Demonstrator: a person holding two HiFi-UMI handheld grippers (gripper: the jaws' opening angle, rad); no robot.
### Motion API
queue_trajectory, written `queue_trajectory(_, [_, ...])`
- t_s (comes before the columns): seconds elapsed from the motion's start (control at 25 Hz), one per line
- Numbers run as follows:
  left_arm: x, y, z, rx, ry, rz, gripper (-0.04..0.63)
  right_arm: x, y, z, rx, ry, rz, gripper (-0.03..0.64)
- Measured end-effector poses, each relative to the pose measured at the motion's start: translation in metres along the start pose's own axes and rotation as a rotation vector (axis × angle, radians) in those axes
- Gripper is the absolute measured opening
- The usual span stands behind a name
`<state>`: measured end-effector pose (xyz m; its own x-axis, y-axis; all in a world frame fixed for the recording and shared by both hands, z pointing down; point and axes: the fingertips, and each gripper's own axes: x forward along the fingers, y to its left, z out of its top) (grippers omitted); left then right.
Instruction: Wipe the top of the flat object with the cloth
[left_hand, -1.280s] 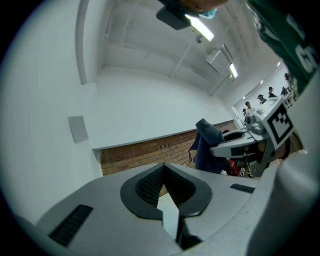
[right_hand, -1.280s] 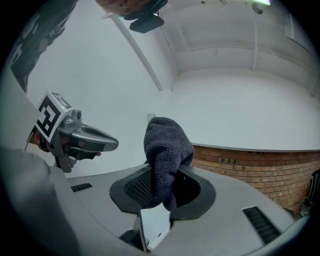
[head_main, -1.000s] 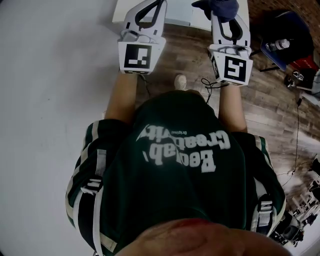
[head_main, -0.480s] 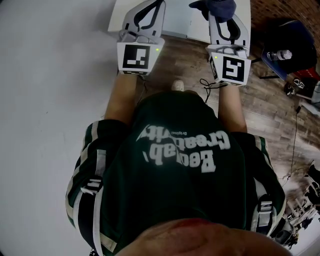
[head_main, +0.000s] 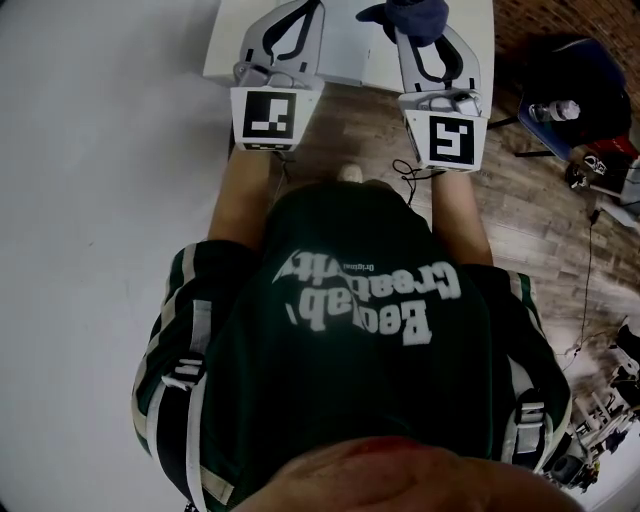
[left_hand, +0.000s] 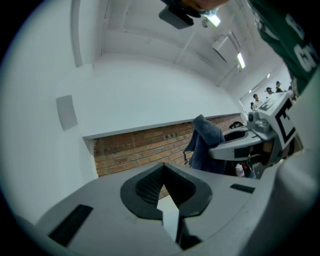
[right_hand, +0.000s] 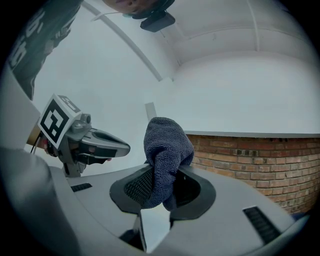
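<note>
Nudged leftward, right claw (right_hand: 159, 189) pinching forward-pointing cloth (right_hand: 167, 147); left claw (left_hand: 162, 172) pressed together.

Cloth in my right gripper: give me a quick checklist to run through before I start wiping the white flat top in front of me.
1. Cloth held: ok. The right gripper is shut on the cloth, which bunches up above the pads.
2. Other gripper free: ok. The left gripper has its jaws together with nothing between them.
3. Target ahead: ok. In the head view the white flat object lies under both grippers.
4. Cloth on the top: not ok. In the right gripper view it stands up against the wall, with no surface touching it.
5. Top free of clutter: cannot tell. The grippers cover much of it.
</note>
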<state>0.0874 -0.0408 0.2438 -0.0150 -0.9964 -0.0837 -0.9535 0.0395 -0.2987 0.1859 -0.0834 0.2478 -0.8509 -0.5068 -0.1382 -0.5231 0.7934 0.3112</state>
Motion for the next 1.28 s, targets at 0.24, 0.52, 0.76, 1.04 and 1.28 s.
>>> queue_trajectory(0.24, [0.003, -0.005, 0.0, 0.001, -0.004, -0.012, 0.002, 0.0, -0.002, -0.003, 0.008, 0.004, -0.009, 0.086])
queue_trajectory(0.52, [0.001, -0.016, 0.001, -0.004, 0.003, -0.036, 0.002, 0.001, -0.002, -0.003, 0.01, 0.008, -0.008, 0.087])
queue_trajectory(0.76, [0.004, -0.014, 0.001, -0.006, 0.01, -0.02, 0.002, 0.003, 0.002, -0.001, 0.005, 0.009, 0.024, 0.087])
queue_trajectory(1.04, [0.007, -0.011, -0.005, 0.004, 0.021, -0.011, 0.002, 0.007, 0.003, -0.009, 0.011, 0.009, 0.038, 0.086])
queue_trajectory(1.28, [0.013, 0.021, -0.012, 0.007, 0.034, -0.012, 0.002, 0.039, 0.015, -0.001, 0.007, 0.012, 0.048, 0.087])
